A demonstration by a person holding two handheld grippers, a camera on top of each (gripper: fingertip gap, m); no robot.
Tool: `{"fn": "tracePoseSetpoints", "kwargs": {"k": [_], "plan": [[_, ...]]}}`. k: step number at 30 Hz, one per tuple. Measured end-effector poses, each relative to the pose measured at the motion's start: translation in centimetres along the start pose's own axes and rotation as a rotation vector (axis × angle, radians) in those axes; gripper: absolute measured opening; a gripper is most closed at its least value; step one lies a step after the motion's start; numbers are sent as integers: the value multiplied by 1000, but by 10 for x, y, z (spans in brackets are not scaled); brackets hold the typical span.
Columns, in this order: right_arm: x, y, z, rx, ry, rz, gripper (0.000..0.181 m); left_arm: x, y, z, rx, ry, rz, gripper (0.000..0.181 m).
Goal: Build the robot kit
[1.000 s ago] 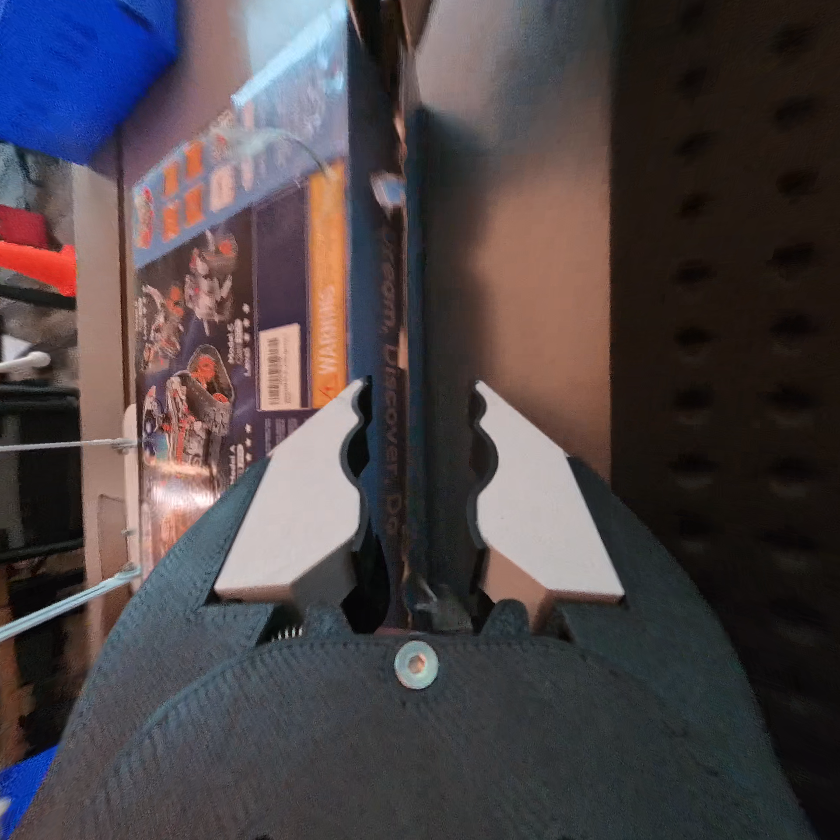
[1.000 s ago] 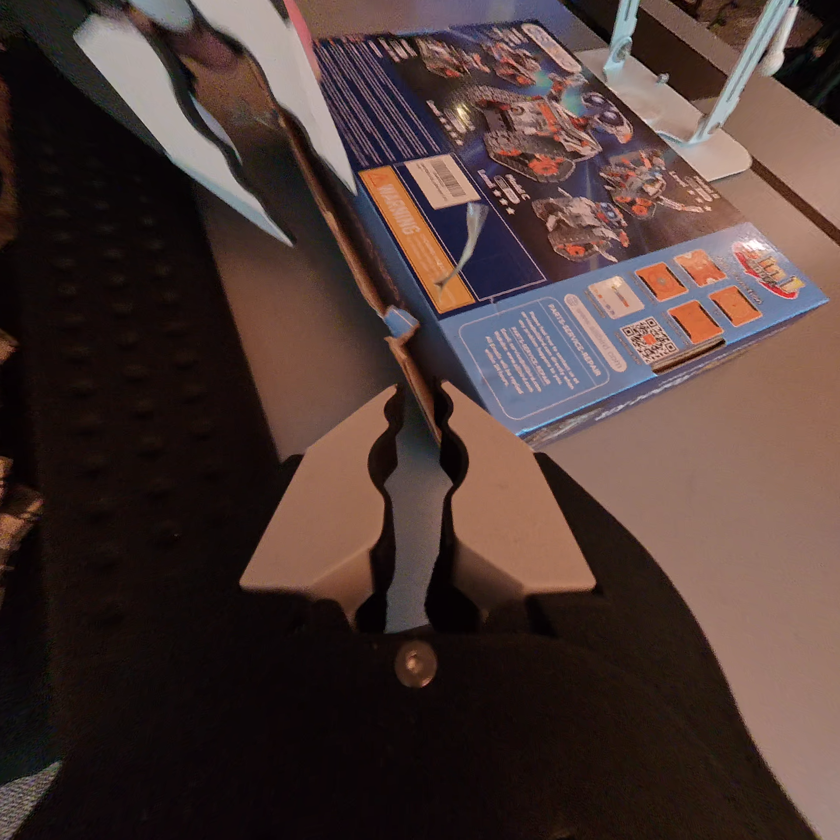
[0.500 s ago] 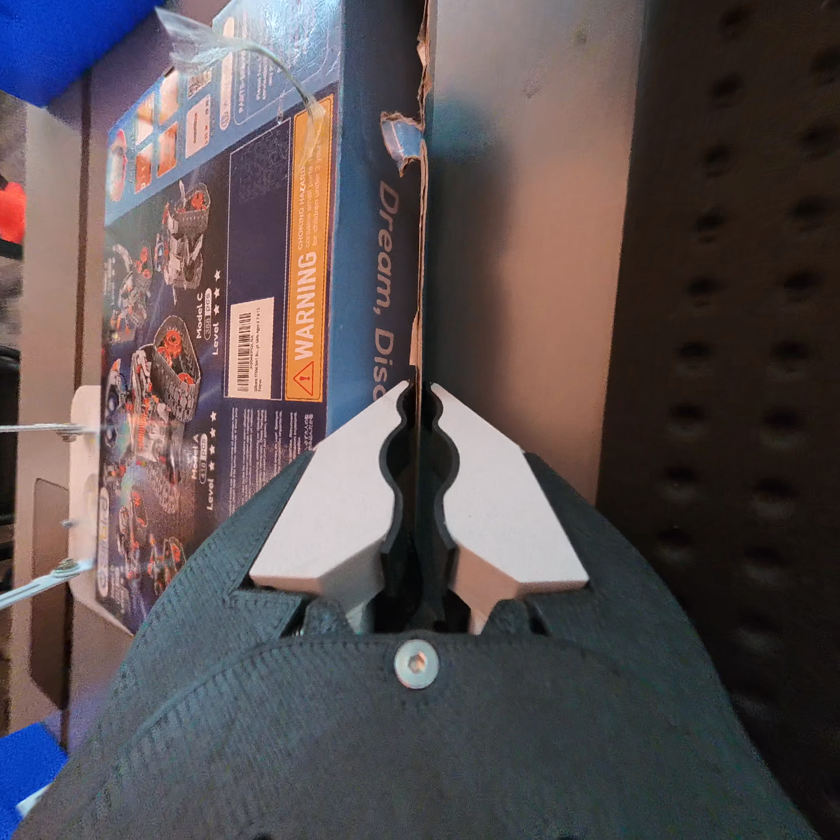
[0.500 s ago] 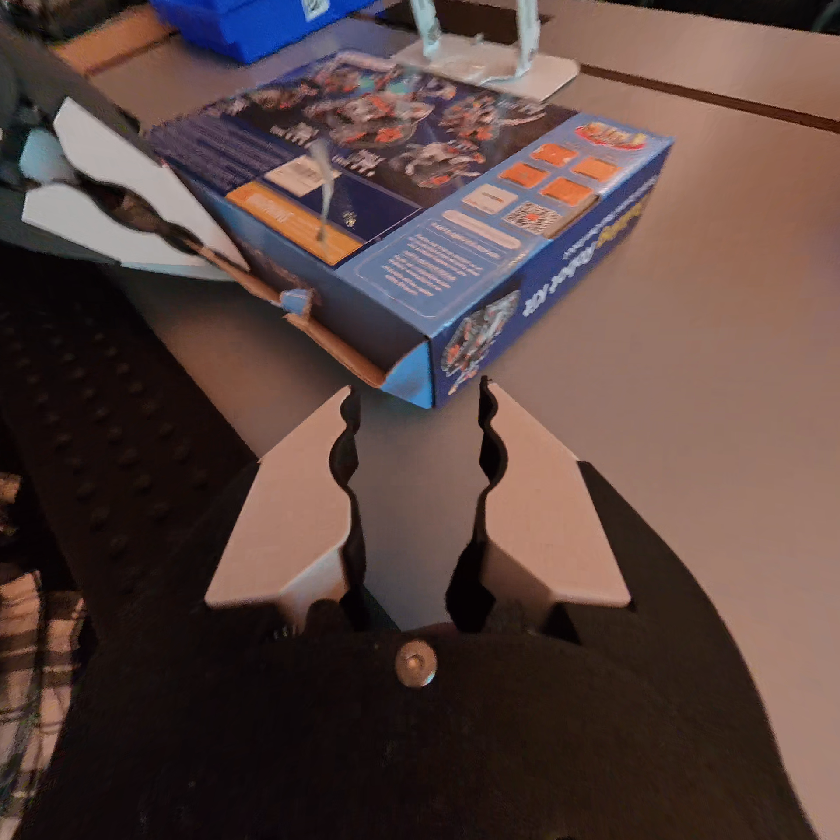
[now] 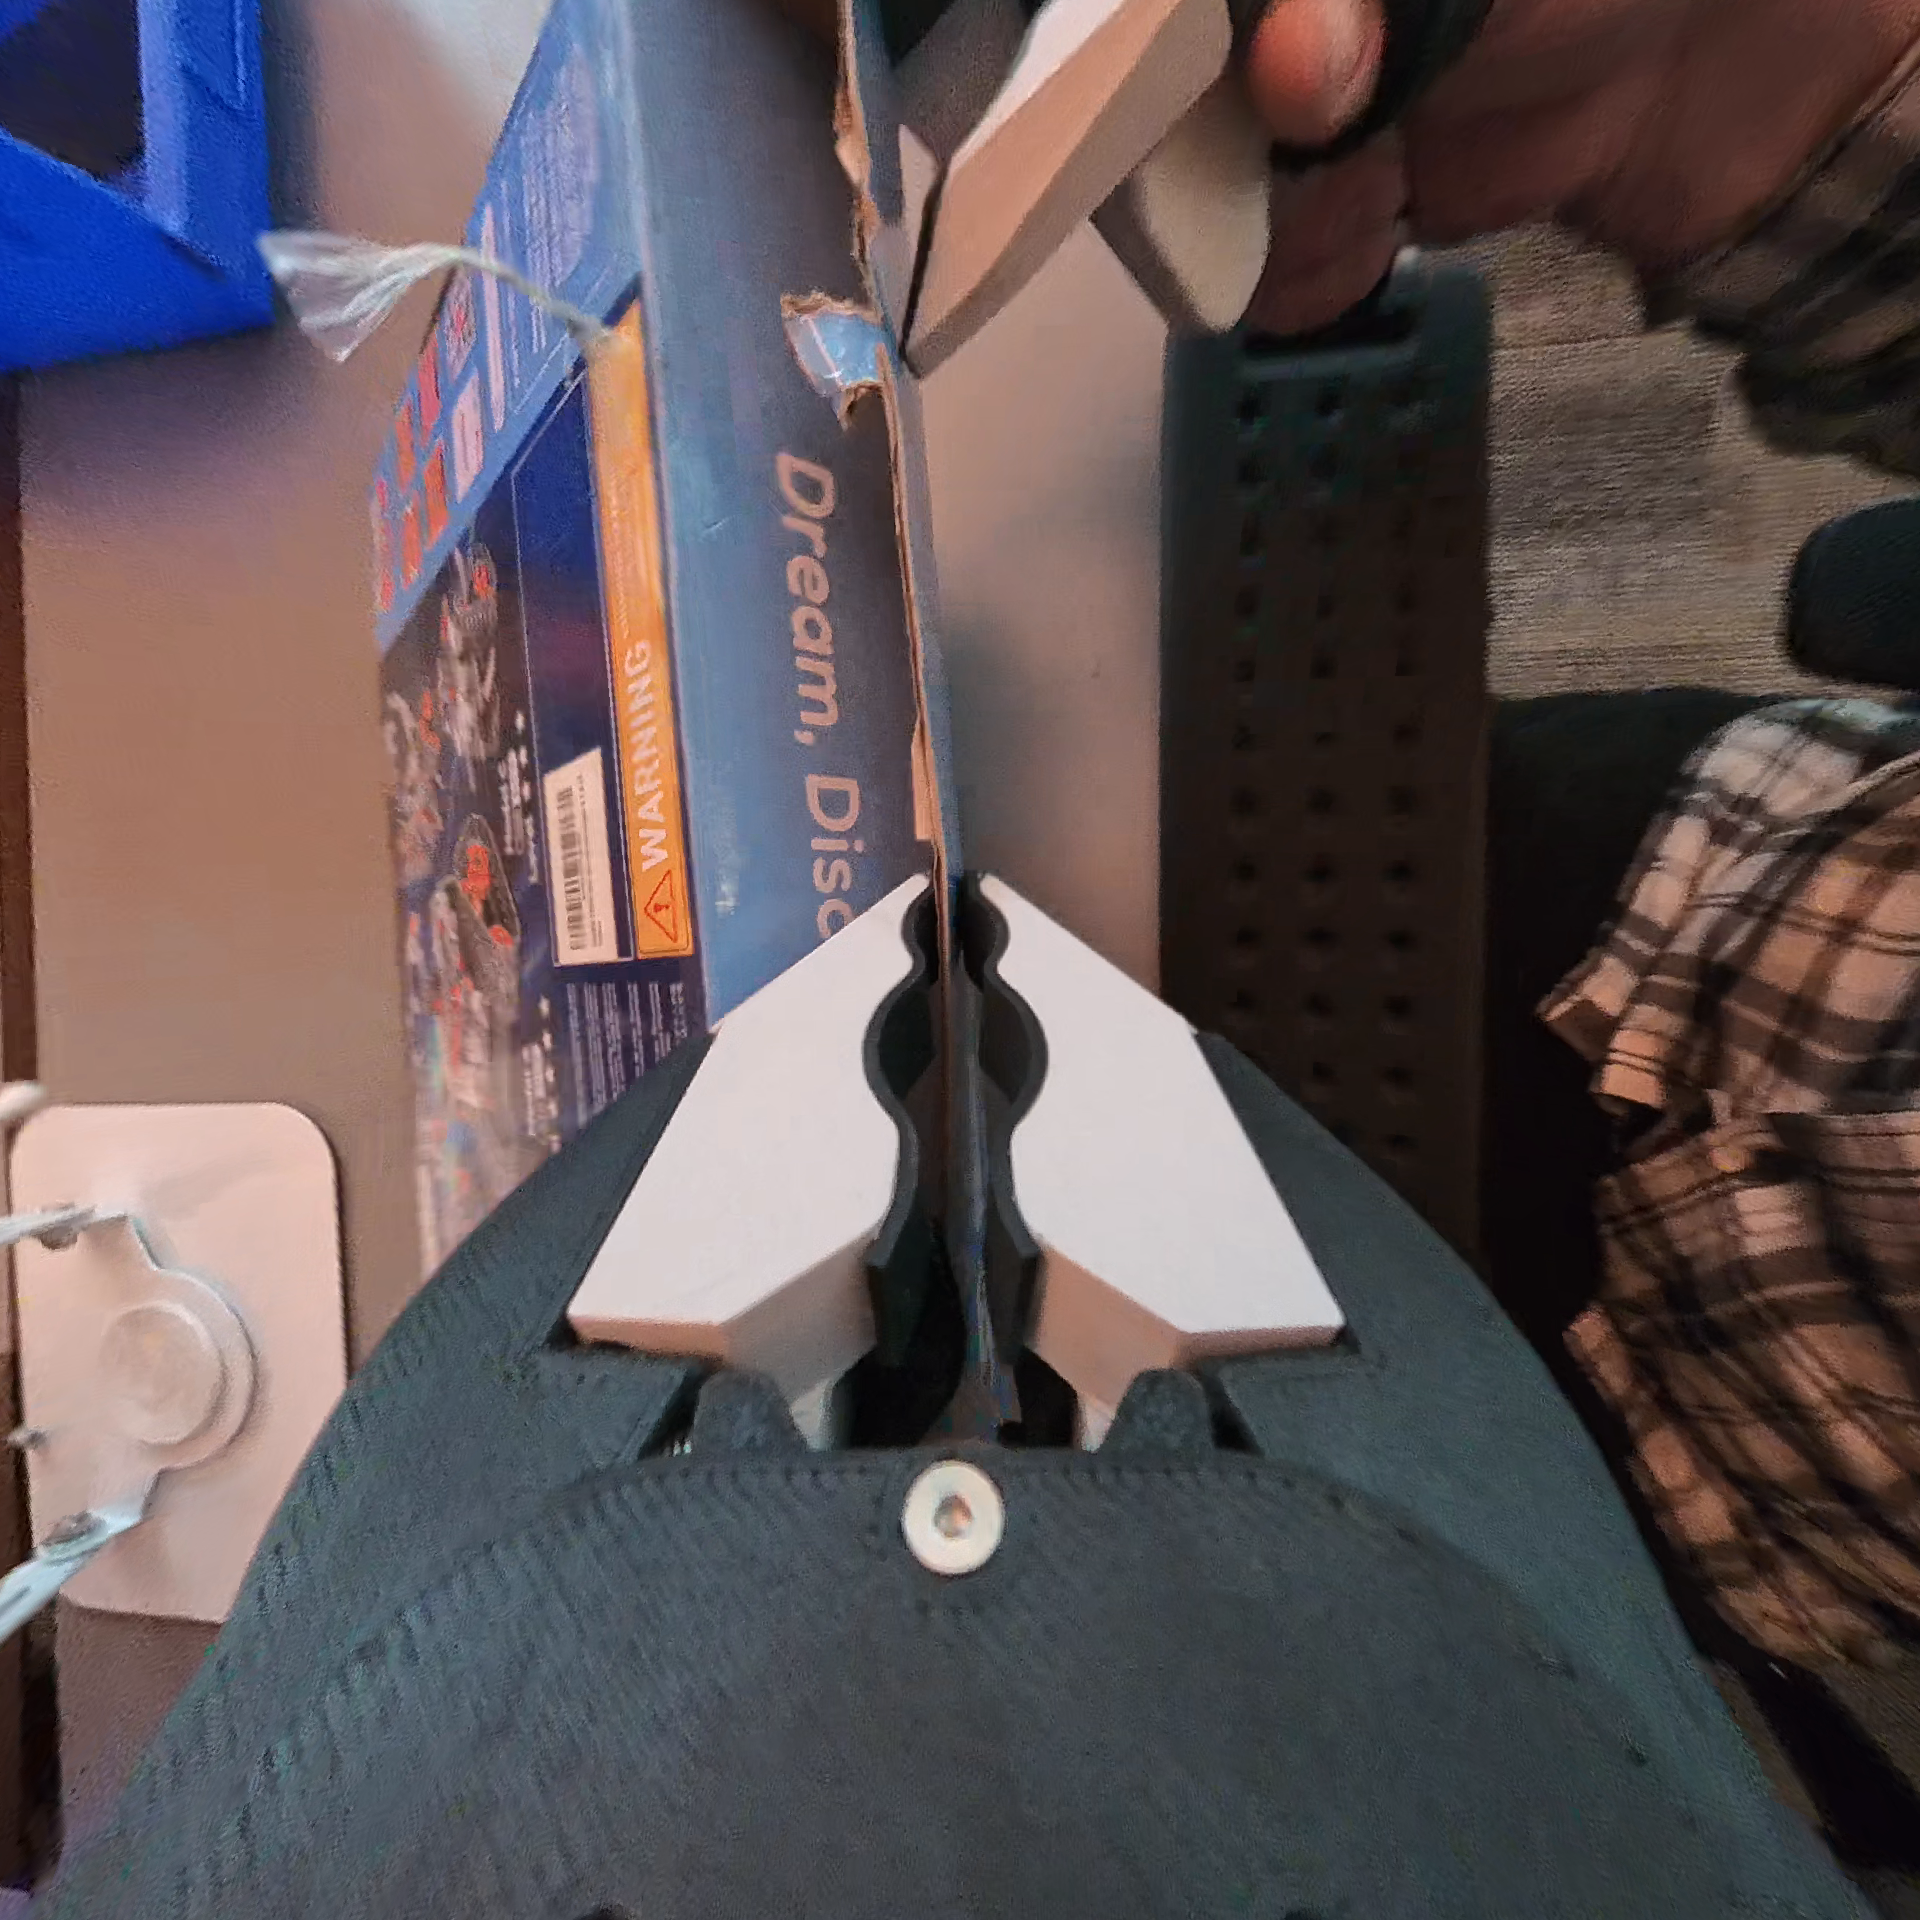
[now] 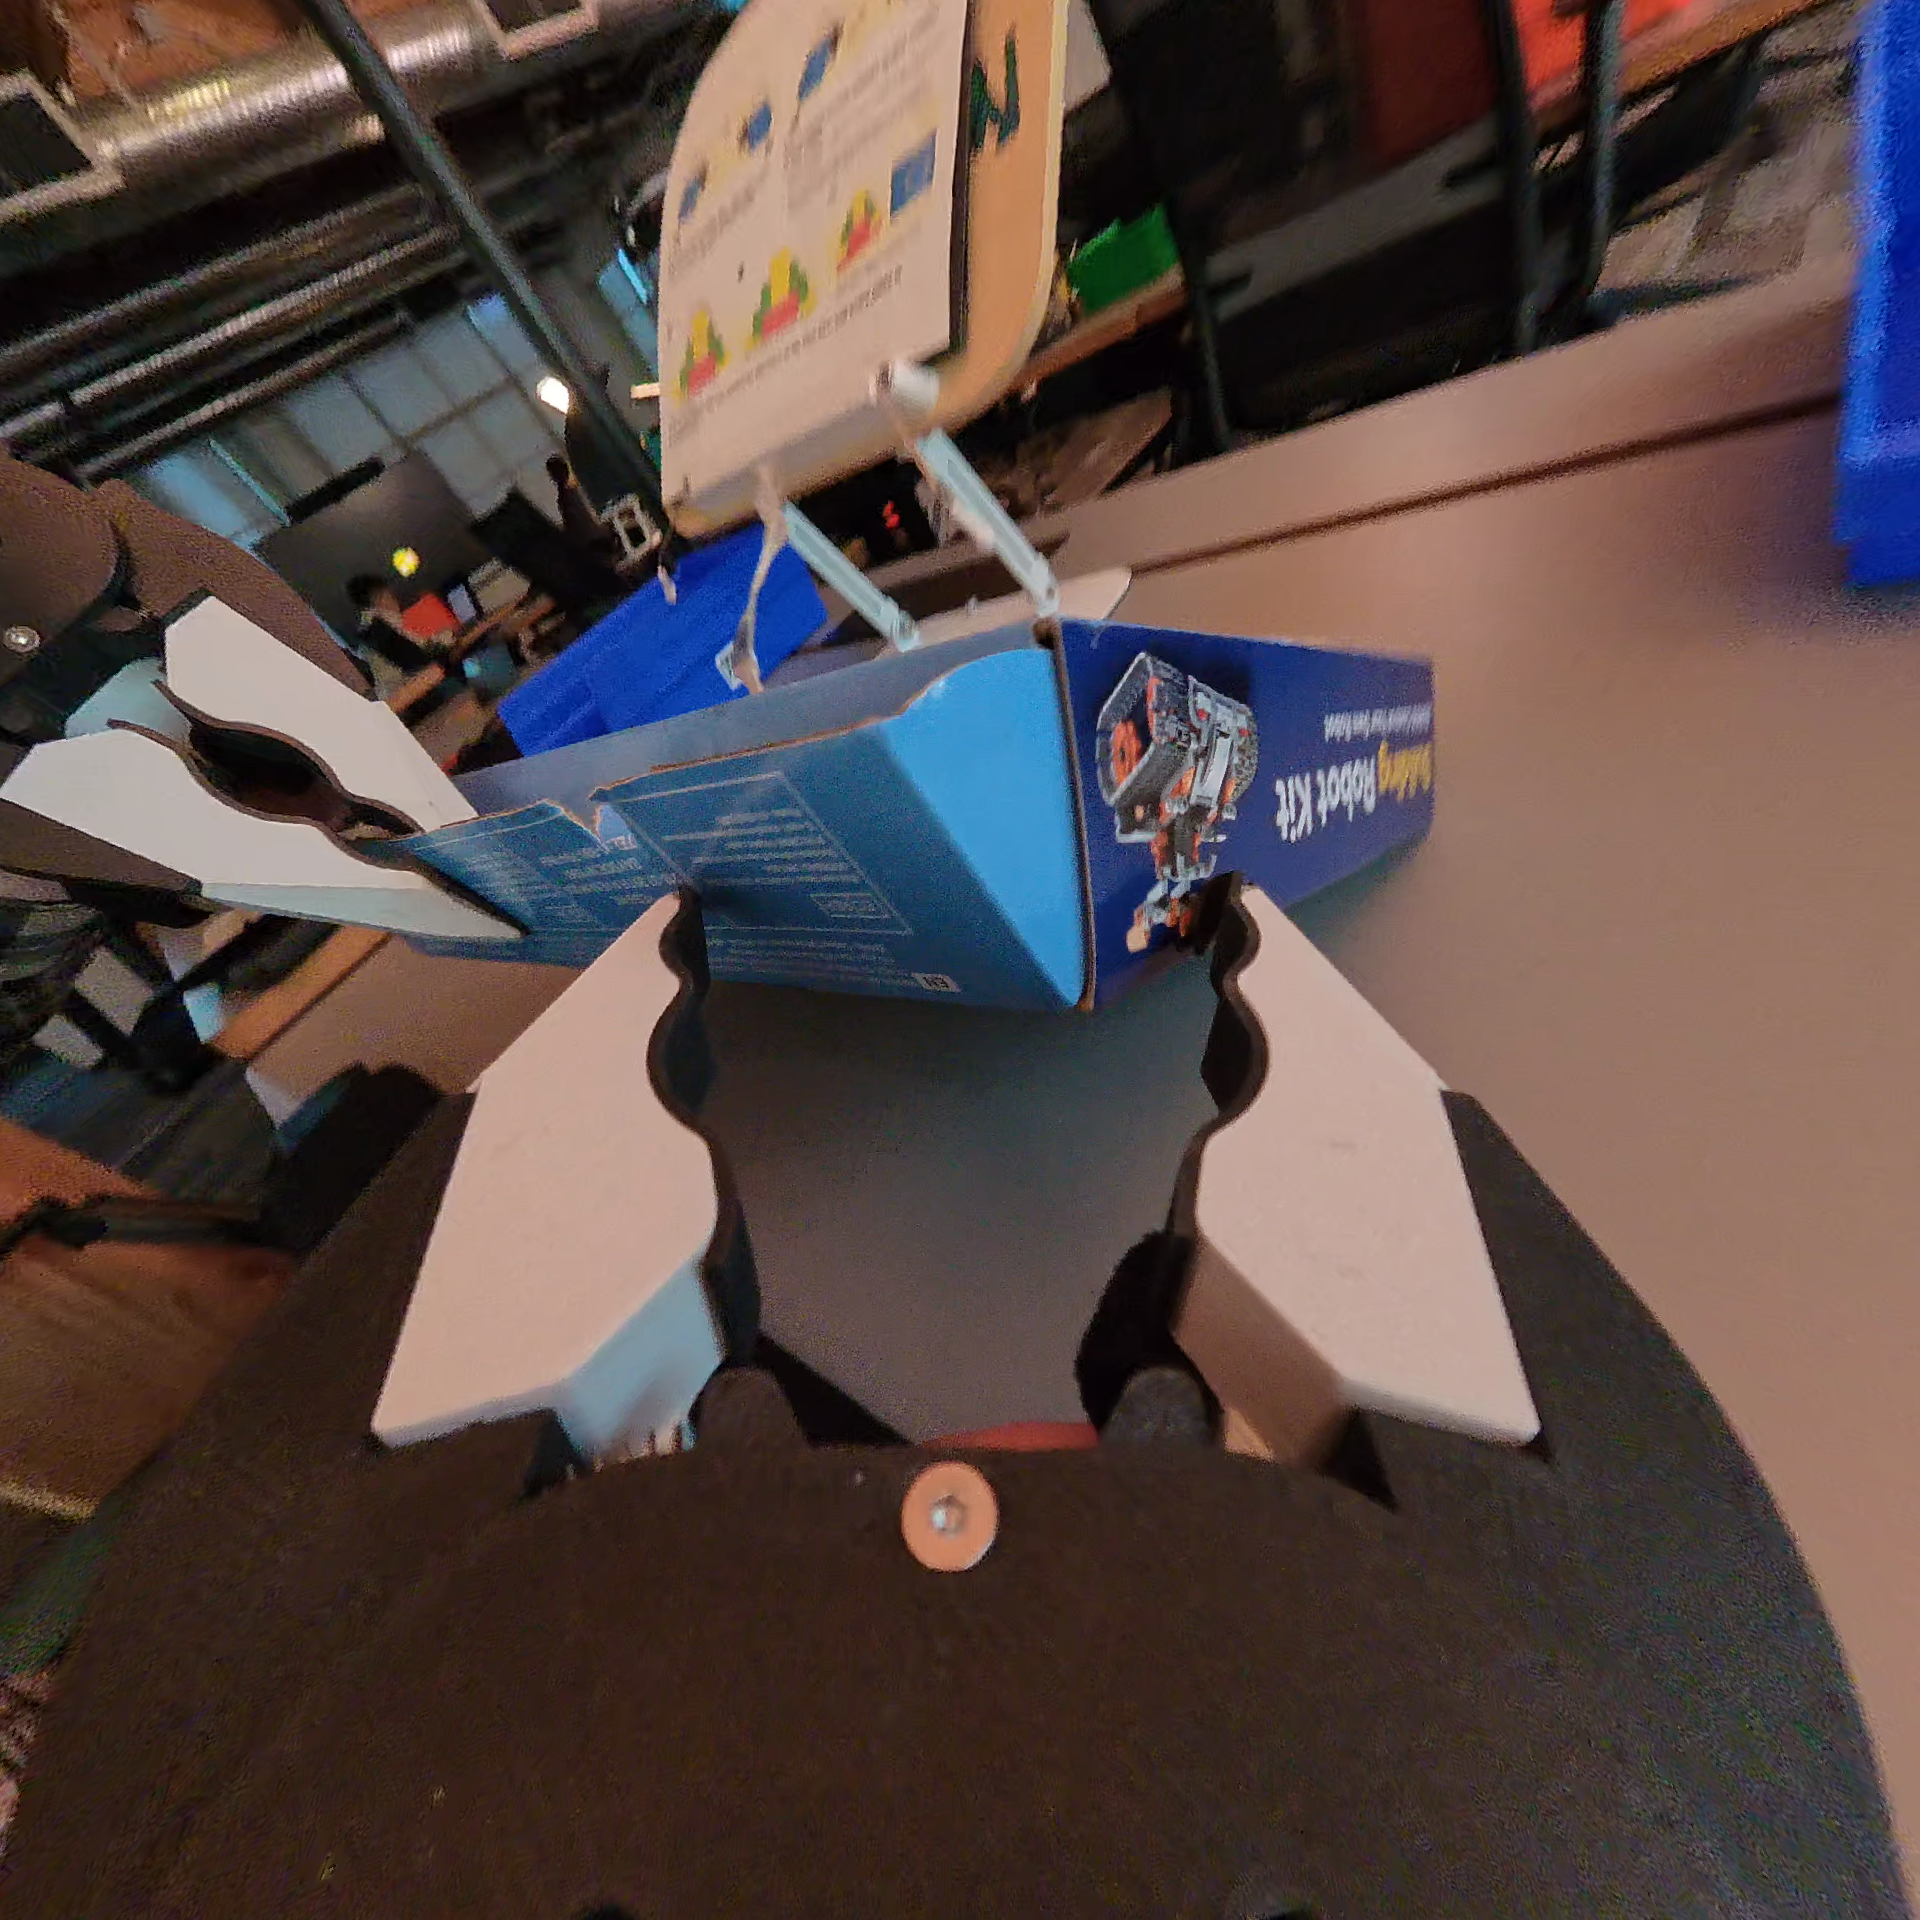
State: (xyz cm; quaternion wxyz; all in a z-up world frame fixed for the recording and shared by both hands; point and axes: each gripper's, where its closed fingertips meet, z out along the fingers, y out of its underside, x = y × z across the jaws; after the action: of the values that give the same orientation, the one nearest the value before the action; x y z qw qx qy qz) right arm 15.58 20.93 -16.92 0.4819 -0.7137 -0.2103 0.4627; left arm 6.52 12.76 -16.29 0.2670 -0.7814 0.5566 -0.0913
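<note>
A blue cardboard toy box (image 5: 727, 623) lies flat on the grey table (image 5: 208, 779). Its long side flap (image 5: 925, 623) stands open, with a torn edge. My left gripper (image 5: 951, 883) is shut on this flap, which runs edge-on between its fingers. In the right wrist view the left gripper (image 6: 447, 857) shows at the left, clamped on the flap (image 6: 582, 842). My right gripper (image 6: 956, 899) is wide open and empty, with its fingertips at the box's (image 6: 987, 810) near corner. Its fingers (image 5: 1049, 177) show in the left wrist view beside the flap's far end, held by a hand.
A white stand base (image 5: 177, 1351) sits by the box and holds up a printed card (image 6: 831, 239). Blue bins (image 5: 104, 177) (image 6: 1881, 312) stand on the table. A black perforated strip (image 5: 1320, 727) runs along the table's edge. A plaid sleeve (image 5: 1766, 1143) is at the right. Clear tape (image 5: 353, 291) sticks up from the box.
My left gripper closed on the flap and keeps hold. My right gripper let go of the flap, opened wide and moved round to the box's corner.
</note>
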Motion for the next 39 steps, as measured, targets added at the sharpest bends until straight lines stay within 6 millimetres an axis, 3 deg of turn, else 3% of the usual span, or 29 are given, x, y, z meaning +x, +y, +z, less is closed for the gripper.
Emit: {"fn": "tracePoseSetpoints", "kwargs": {"k": [4, 8, 11, 12, 14, 17, 20, 22, 26, 30, 33, 37, 39], "plan": [[10, -57, -13, 137, 33, 12, 90, -23, -53, -27, 14, 115, -57, 0], [36, -96, -11, 265, 79, 105, 95, -51, -89, -30, 2, 183, -119, 1], [52, -107, -8, 365, 124, 151, 90, -70, -101, -28, 23, 185, -125, 10], [53, -106, -6, 373, 127, 159, 89, -77, -105, -34, 74, 179, -138, 13], [51, -101, -3, 373, 156, 142, 91, -85, -111, -54, 193, 201, -173, 37], [40, -86, 8, 342, 171, 117, 100, -108, -99, -80, 359, 208, -253, 54], [10, -72, 23, 331, 155, 86, 100, -120, -49, -57, 294, 275, -374, 67], [-5, -65, 37, 314, 146, 57, 99, -117, -28, -44, 274, 397, -474, 82], [-17, -56, 73, 214, 127, 6, 99, -111, -27, -48, 320, 470, -489, 80], [-22, -62, 88, 174, 81, 15, 110, -100, -17, -55, 317, 510, -480, 78], [-31, -79, 89, 185, 10, 28, 93, -84, -13, -61, 344, 568, -466, 68], [-50, -79, 108, 67, -52, -39, 100, -60, -17, -61, 498, 578, -483, 68], [-57, -79, 115, 15, -99, -39, 92, -58, -13, -64, 596, 542, -539, 68]]}}
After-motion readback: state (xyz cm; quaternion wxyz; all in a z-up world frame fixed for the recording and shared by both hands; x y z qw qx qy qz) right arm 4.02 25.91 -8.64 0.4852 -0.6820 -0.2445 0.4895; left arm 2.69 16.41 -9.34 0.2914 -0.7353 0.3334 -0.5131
